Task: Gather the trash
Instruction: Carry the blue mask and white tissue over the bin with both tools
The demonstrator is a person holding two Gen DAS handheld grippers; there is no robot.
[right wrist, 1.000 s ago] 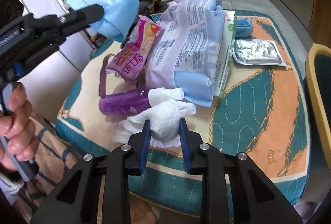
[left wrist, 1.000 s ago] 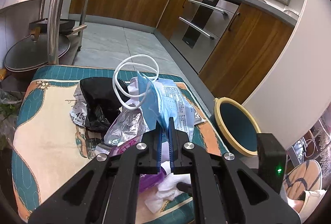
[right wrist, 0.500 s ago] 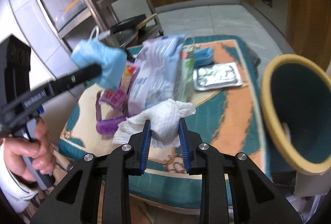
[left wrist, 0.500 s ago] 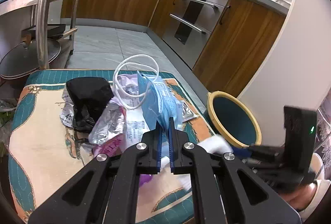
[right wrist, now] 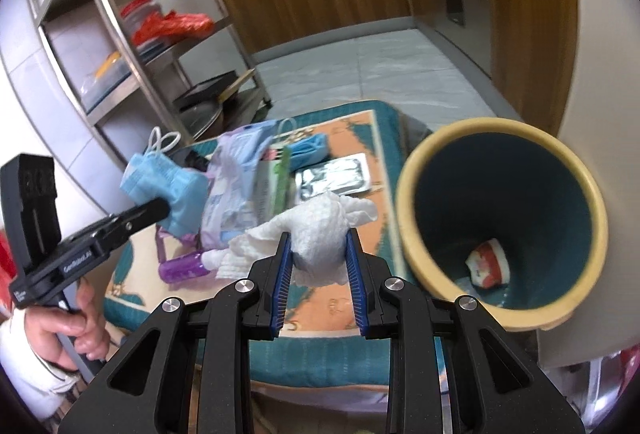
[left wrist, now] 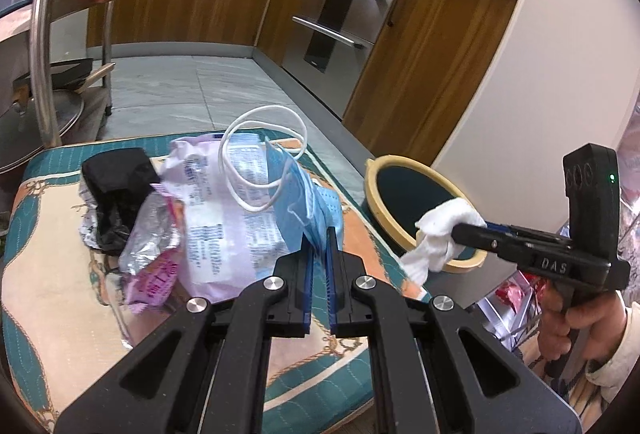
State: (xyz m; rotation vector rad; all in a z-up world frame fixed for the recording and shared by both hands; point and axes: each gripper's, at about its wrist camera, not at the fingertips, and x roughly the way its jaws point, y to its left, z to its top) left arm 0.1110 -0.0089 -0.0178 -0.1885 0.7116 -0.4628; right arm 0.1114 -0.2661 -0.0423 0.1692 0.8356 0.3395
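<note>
My left gripper [left wrist: 319, 234] is shut on a blue face mask [left wrist: 304, 193] with white ear loops, held above the trash pile on the patterned table [left wrist: 52, 298]. My right gripper [right wrist: 318, 236] is shut on a crumpled white paper towel [right wrist: 316, 230] and holds it in the air beside the yellow-rimmed teal bin [right wrist: 412, 193]. In the left wrist view the towel [left wrist: 440, 234] hangs over the near rim of the bin [left wrist: 376, 189]. A red and white scrap [right wrist: 488, 264] lies at the bin's bottom.
On the table lie a pale purple wipes pack [left wrist: 228, 218], a black bag [left wrist: 116, 185], a silver and pink wrapper [left wrist: 148, 246], a purple bottle [right wrist: 182, 268], a foil tray [right wrist: 334, 175] and another blue mask [right wrist: 308, 147]. A steel rack [right wrist: 132, 45] stands left; wooden cabinets [left wrist: 420, 65] beyond.
My right gripper has lifted the paper towel off the table and carried it right to the bin's rim. My left gripper still holds the mask, nearly in the same place.
</note>
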